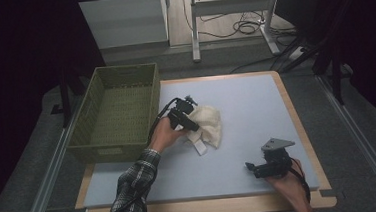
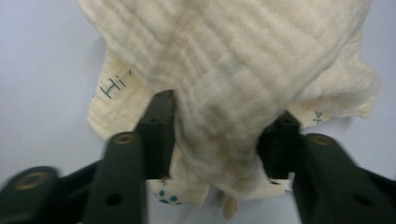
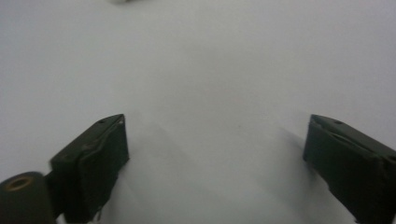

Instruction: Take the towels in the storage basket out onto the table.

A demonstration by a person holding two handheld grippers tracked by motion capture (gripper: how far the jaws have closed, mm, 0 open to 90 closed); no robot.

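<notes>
While the left hand-held gripper [image 1: 194, 126] is sitting low on the desk [image 1: 248, 106], the cream cloth [image 1: 209, 122] is lying bunched right at its tips, left of the desk's middle.

- Left gripper view: a thick fold of the cloth [image 2: 224, 70] is running up between the two black jaws of the left hand-held gripper [image 2: 224, 112] and touching both. The jaws are standing partway apart. I cannot tell whether they are pinching the fold or merely flanking it.
- The bundle's long axis is running roughly from the far side toward the person in the high view, slanting a little to the right at the near end. The left hand-held gripper is coming at it from the left edge, pointing rightward and toward the person, so it is crossing that axis rather than lying along it.
- A blue "Hi" print [image 2: 111, 87] is showing on a lower layer, just left of the left jaw.
- The green basket [image 1: 114, 152] is standing just beside the left hand, on the side away from the cloth. Any carry to it would be going back leftward over the near rim, in my judgement.
- The right hand-held gripper [image 1: 251, 167] is resting near the right front corner, well apart from the cloth and pointing left. Right gripper view: the jaws of the right hand-held gripper [image 3: 215, 135] are gaping wide over bare desk with nothing between them.
- The left hand is far nearer, so the next move looks to be its job.
</notes>
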